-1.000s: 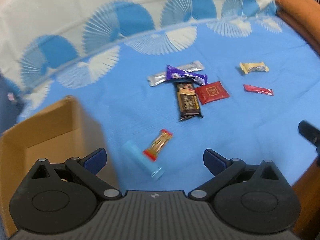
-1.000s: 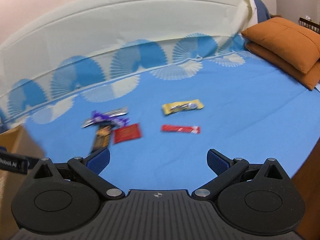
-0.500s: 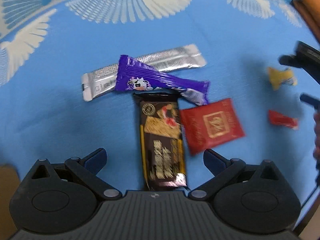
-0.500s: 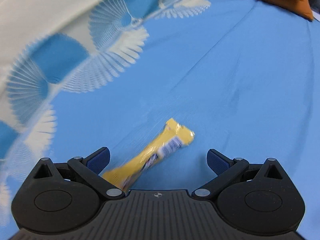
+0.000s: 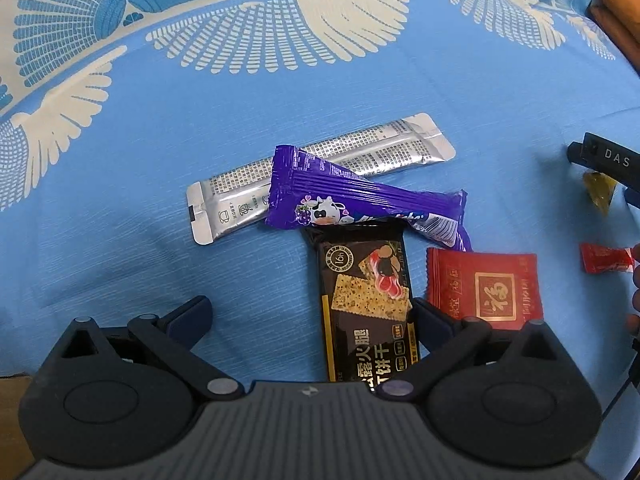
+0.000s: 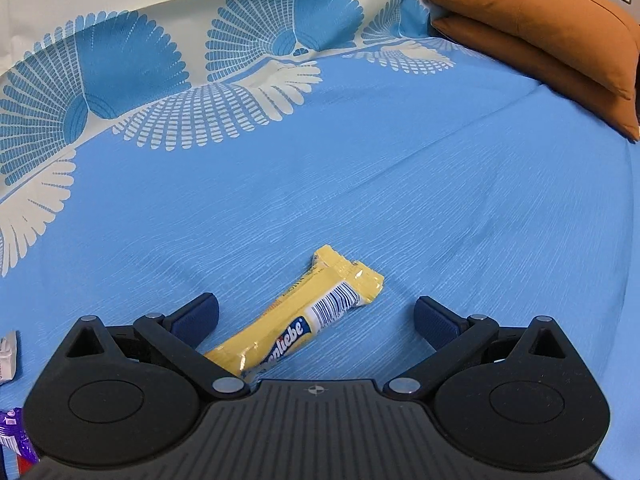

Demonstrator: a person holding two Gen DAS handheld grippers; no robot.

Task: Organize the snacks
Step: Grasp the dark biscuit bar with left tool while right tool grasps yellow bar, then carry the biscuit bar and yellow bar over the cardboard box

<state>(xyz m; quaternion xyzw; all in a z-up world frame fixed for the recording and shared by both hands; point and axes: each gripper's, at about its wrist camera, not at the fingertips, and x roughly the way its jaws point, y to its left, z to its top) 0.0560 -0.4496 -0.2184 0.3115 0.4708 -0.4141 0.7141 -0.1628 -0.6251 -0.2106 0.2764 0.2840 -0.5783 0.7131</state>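
Cardboard box: we see only a brown sliver at the far left edge of the left wrist view, beside the left gripper's body.
Bed sheet: open blue cloth lies left of the snack pile, and in the right wrist view it runs bare past the yellow bar to the orange pillows.
Left gripper: our jaws stand wide and hold nothing; the black cracker pack lies between them, close against the right finger.
Snack pile: the silver sachet lies at a slant, the purple bar crosses over it and covers the cracker pack's top end; the red square packet sits just right of the cracker pack.
Right edge, left view: the small red candy and a yellow wrapper end show beside the other gripper.
Right gripper: our jaws are wide and empty; the yellow bar lies slanted between them, its near end by the left finger.
Change, left: half a second ago the cracker pack sat centred between the jaws; now it sits toward the right finger.
Change, right: the yellow bar was blurred then and is sharp now.
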